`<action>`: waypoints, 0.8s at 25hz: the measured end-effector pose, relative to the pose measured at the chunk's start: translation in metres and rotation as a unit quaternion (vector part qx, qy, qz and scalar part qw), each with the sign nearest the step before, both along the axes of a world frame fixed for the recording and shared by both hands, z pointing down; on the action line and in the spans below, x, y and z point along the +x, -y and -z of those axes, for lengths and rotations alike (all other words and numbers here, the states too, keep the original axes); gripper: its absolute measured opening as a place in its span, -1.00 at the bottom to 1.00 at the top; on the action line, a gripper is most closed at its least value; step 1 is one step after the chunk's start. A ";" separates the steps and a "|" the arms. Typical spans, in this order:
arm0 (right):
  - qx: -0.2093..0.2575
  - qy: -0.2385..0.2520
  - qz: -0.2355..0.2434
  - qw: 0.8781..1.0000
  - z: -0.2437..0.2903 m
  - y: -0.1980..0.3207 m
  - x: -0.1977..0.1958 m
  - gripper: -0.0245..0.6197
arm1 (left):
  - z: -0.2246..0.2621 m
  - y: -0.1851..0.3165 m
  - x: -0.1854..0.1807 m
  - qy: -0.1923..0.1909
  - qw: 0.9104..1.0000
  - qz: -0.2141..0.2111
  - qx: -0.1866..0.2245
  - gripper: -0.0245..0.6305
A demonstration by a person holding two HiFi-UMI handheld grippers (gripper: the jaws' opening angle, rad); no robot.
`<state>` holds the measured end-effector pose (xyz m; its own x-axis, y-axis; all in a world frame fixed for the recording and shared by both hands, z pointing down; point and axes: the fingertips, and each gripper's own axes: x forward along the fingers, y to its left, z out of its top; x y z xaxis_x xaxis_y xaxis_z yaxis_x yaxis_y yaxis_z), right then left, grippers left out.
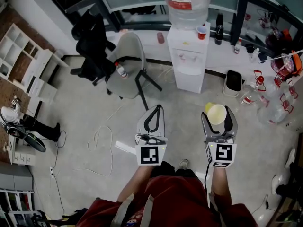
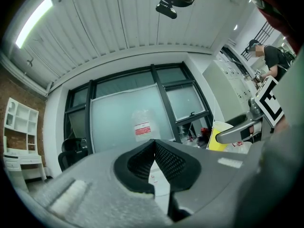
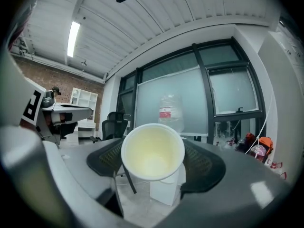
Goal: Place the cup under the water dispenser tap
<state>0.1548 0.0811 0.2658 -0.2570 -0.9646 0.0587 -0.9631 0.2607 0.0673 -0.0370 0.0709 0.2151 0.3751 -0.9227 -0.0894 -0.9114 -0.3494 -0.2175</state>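
I have the right gripper point(image 1: 218, 111) carrying the cup point(image 3: 153, 151). Its jaws stand wide apart, one pad against each side of the cup's wall, so the cup is pinched across its body. The cup is pale yellow and looks empty. Its open mouth is tipped back toward the gripper's camera, and I can see straight down to the bottom. I think that tilt comes from where it was gripped, and it will need righting before it can stand under a tap.

The left gripper point(image 2: 154, 144) is beside it, to its left, pointing the same way. Its jaws are pressed together with nothing between them. I judge it is only along for the walk, kept level and out of the cup's way.

The water dispenser point(image 1: 189, 56) stands well ahead of both grippers, against the window wall with its big bottle point(image 1: 187, 4) on top. From the right gripper it sits almost dead ahead: the bottle shows just over the cup's rim and the white cabinet just below it. That line-up suits a straight approach. The taps point(image 1: 185, 57) are on the front face, too small for me to tell apart from here.

A grey chair point(image 1: 125, 65) stands ahead and left of the left gripper, clear of the path. A red cup point(image 1: 201, 32) sits on the dispenser's top, not under the taps. I reckon the task is at the carrying stage, with the approach not yet finished.
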 end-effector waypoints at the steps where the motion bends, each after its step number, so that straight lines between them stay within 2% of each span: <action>1: -0.002 0.000 0.000 1.000 -0.001 0.005 0.000 0.21 | -0.001 0.006 0.000 -0.004 1.000 0.000 -0.001 -0.93; 12: -0.021 -0.011 -0.002 1.000 -0.033 0.074 -0.009 0.21 | -0.034 0.085 0.002 -0.008 1.000 -0.014 -0.010 -0.93; 16: -0.038 -0.019 -0.008 0.999 -0.052 0.108 -0.014 0.21 | -0.052 0.124 0.000 0.009 1.000 -0.025 -0.009 -0.93; 20: -0.063 -0.025 -0.012 0.998 -0.078 0.156 -0.026 0.21 | -0.082 0.176 -0.012 0.001 0.999 -0.025 -0.039 -0.93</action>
